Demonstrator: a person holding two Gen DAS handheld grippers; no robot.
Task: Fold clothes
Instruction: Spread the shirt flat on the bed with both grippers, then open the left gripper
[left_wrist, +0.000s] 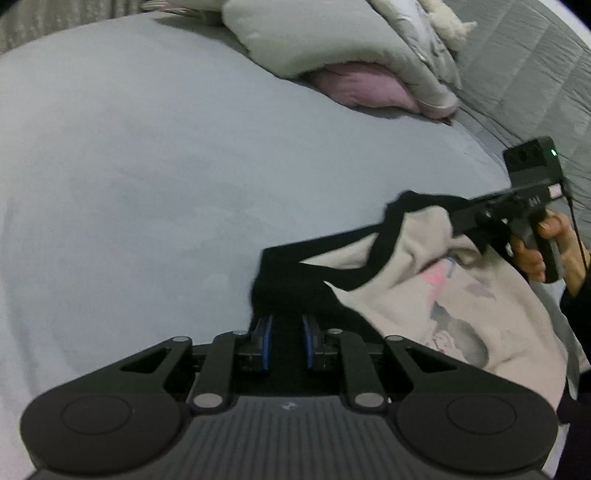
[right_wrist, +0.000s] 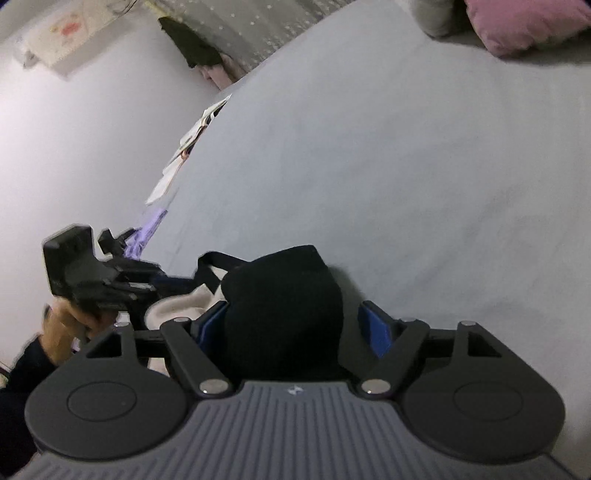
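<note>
Left gripper nips the black trim; right gripper stands wider, dark cloth bunched between — grip uncertain. Cream shirt, lower right above the grey bed, looks soft, light, floppy — best held at its shoulders.
</note>
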